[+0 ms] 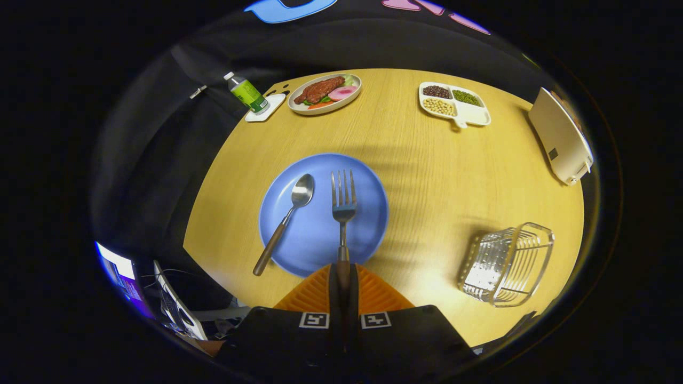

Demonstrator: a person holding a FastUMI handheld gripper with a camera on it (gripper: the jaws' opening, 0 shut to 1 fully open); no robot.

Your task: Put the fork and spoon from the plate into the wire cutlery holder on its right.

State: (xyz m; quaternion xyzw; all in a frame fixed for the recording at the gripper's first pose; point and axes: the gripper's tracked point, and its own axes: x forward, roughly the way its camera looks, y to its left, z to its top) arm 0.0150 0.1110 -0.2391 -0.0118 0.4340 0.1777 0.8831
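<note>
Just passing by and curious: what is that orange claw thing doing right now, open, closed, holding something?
Gripper: closed on the fork by its handle, both orange fingers pressing it, tines pointing ahead over the blue plate.

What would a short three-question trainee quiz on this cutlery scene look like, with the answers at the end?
1. True or false: the gripper has its fingers closed on the fork handle.
2. Which piece lies on the blue plate untouched, its handle reaching past the rim? A) spoon B) knife C) ladle
3. Fill in: the wire cutlery holder stands on the table to the plate's ____.

Key: 1 true. 2 A, the spoon. 3 right.
</note>
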